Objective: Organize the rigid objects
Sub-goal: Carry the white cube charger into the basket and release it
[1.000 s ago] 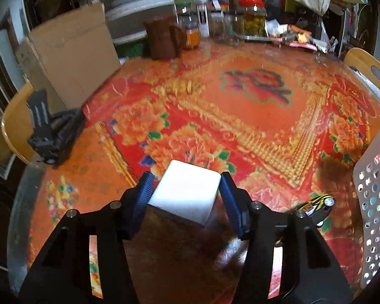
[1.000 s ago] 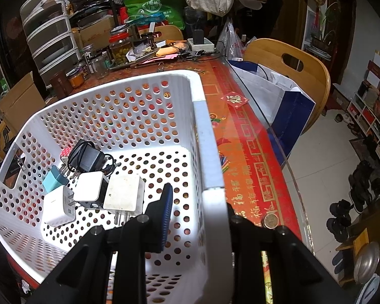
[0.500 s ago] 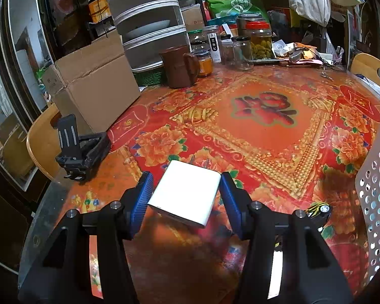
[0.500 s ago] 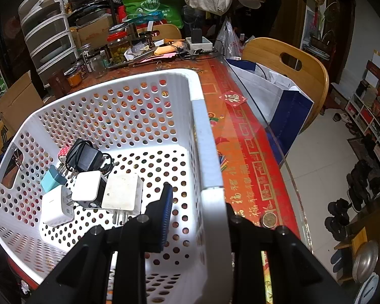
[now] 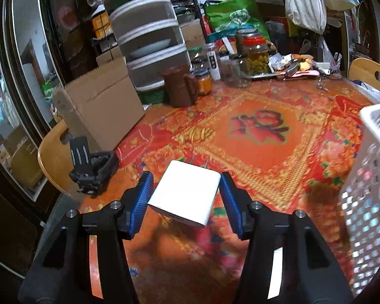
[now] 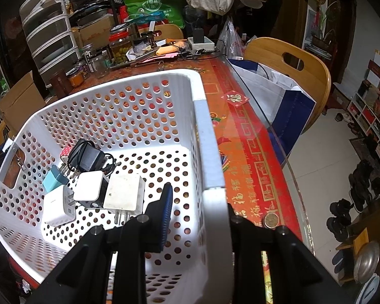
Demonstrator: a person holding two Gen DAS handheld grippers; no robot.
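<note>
Above the bench, left of the white basket, the left tongs grip a white block between their blue pads, tilted and clear of the patterned cloth. Compared with a second ago the block sits higher: the view has risen from looking down on the cloth to taking in the drawer tower and jars beyond the basket's far end, and the basket's perforated wall now fills more of the right edge. I judge that the block is lifted and being carried toward the basket, so what remains is to bring it over the rim and let go.

The right tongs are clamped on the basket's near wall, one finger inside and one outside, much as they were a second ago; that likely steadies the basket for the drop.

Inside the basket, all gathered toward its left end, lie a black adapter with a coiled cord, a teal plug, two small white chargers and a larger off-white plug with its prongs pointing toward the camera. The floor to the right of that cluster is bare, which looks like the easiest landing spot.
</note>
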